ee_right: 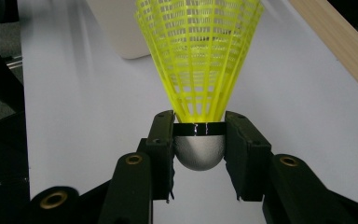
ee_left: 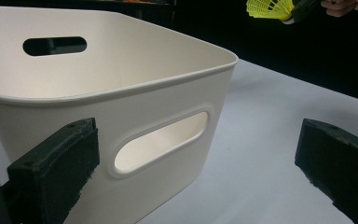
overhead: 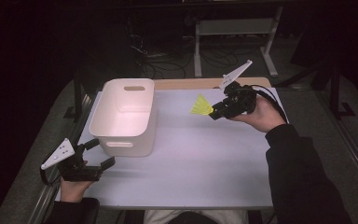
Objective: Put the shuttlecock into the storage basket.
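A yellow plastic shuttlecock point(ee_right: 199, 65) with a white rounded head sits between the jaws of my right gripper point(ee_right: 199, 140), which is shut on the head; its skirt points away from the gripper. In the high view my right gripper point(overhead: 216, 112) holds the shuttlecock point(overhead: 201, 106) above the table's far right part, right of the white plastic bin point(overhead: 126, 116). My left gripper point(overhead: 103, 153) stands open near the front left corner, just beside the bin's near wall. In the left gripper view the bin point(ee_left: 135, 98) with its handle slot is close, one jaw in front of its wall, nothing gripped.
The white table point(overhead: 191, 158) has a wooden strip point(overhead: 205, 83) along its far edge. The bin looks empty inside. Beyond the table lie a dark floor with cables and a white frame point(overhead: 235, 28). Bare table surface spreads between the bin and the right hand.
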